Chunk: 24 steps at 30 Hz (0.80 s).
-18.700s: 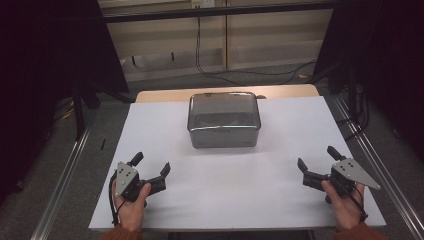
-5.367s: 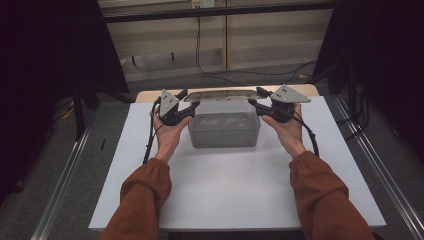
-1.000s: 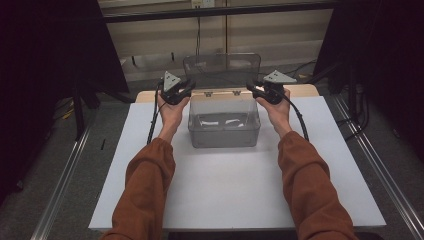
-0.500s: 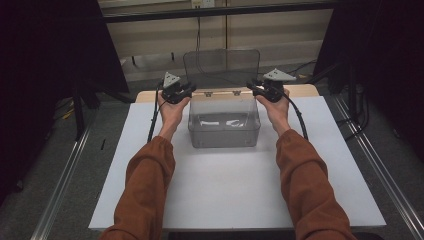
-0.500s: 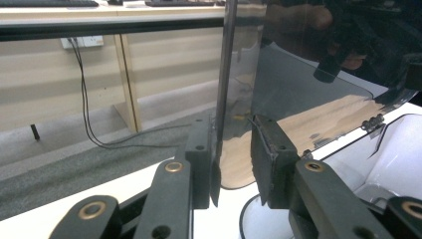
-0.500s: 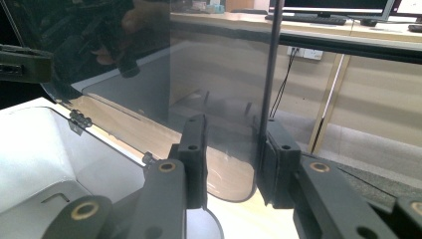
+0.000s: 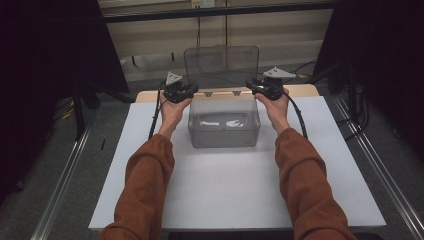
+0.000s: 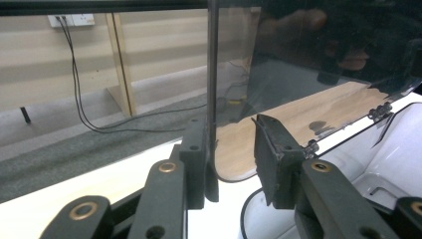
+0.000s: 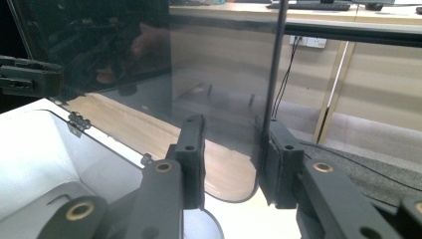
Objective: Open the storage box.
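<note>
Change since earlier frames: we have swung the lid [image 7: 221,65] up from flat on the clear box [image 7: 224,130] to near upright on its rear hinges; both hands have kept to its two sides.
High view, lid: stands tall behind the box, tilted slightly back, transparent.
High view, box: sits at the far middle of the white table top [image 7: 225,195], interior exposed, pale contents too dim for us to name.
High view, left gripper [image 7: 186,91]: at the lid's lower left corner, beside the hinge line.
High view, right gripper [image 7: 260,90]: at the lid's lower right corner, mirrored.
Left gripper view, left gripper [image 8: 231,144]: jaws parted; the lid's [image 8: 308,74] side edge lies against one jaw, the other stands off it, so we see no pinch.
Left gripper view, hinge [image 8: 380,110]: small, dark, on the box's rear rim.
Right gripper view, right gripper [image 9: 231,144]: jaws likewise parted; the lid's [image 9: 99,50] edge rests by one jaw only.
Right gripper view, box [image 9: 40,149]: white inside, open.
Meaning for the work: we judge the opening all but done; letting go is safe only if the lid stays up unaided.
</note>
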Motion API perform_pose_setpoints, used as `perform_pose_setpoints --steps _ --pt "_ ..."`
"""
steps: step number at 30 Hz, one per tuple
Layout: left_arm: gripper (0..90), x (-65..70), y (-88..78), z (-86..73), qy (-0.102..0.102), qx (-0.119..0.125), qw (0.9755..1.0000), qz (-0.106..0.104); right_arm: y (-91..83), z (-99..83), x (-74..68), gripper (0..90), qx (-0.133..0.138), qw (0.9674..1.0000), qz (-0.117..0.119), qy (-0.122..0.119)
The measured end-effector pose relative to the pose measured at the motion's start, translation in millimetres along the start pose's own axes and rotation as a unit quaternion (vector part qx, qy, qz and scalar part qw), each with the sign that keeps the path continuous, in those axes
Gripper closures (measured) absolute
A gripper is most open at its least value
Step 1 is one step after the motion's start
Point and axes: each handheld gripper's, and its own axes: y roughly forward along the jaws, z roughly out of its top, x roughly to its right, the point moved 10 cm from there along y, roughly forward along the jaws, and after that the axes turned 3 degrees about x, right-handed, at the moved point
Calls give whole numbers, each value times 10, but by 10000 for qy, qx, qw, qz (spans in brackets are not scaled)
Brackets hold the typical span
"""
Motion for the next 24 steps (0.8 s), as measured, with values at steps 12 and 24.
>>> perform_pose_setpoints --steps 12,24 --pt "721 -29 16 1 -194 -31 9998 -40 70 -53 -50 409 -77 9998 60 -193" --pt "720 -52 30 0 -280 -280 9992 -35 58 -32 83 706 -120 9969 170 759"
